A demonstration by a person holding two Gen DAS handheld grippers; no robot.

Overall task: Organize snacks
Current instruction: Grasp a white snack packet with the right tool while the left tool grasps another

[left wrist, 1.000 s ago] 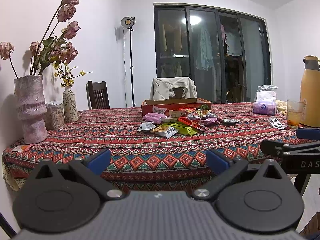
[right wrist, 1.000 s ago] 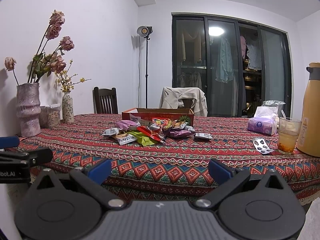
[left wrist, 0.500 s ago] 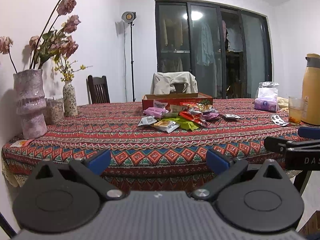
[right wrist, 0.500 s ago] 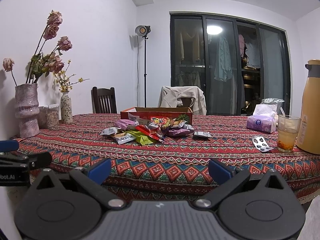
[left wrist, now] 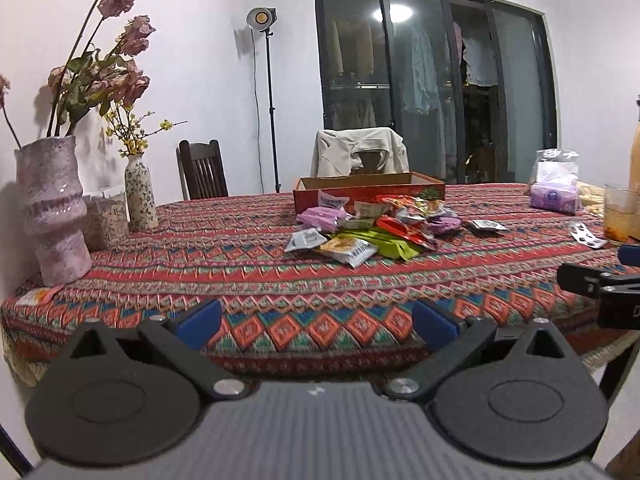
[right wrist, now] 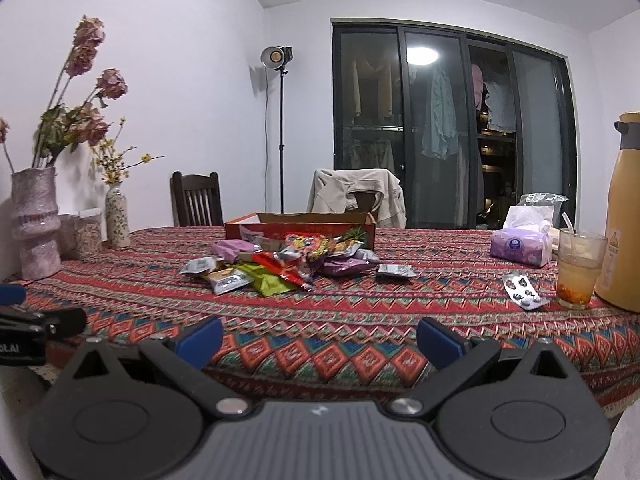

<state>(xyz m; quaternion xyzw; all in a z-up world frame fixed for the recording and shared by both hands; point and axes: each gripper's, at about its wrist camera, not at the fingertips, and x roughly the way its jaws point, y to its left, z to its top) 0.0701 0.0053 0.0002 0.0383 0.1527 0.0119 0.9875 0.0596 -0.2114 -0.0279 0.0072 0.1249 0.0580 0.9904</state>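
A pile of snack packets [left wrist: 376, 224] lies mid-table on the patterned cloth, in front of a low red cardboard box [left wrist: 368, 192]. The pile [right wrist: 280, 260] and the box [right wrist: 300, 228] also show in the right wrist view. A green packet [left wrist: 384, 242] and a white barcode packet [left wrist: 350, 250] lie nearest. My left gripper [left wrist: 316, 324] is open and empty at the table's near edge. My right gripper [right wrist: 318, 342] is open and empty, also at the near edge, to the right of the left one.
Two vases with flowers [left wrist: 52, 212] and a jar stand at the left. A tissue pack [right wrist: 520, 246], a glass of drink [right wrist: 578, 268], a yellow flask [right wrist: 624, 208] and a pill blister [right wrist: 522, 292] are at the right. Chairs stand behind the table.
Both grippers have moved a little toward the table and risen slightly; the pile looks nearer. Both stay open and empty.
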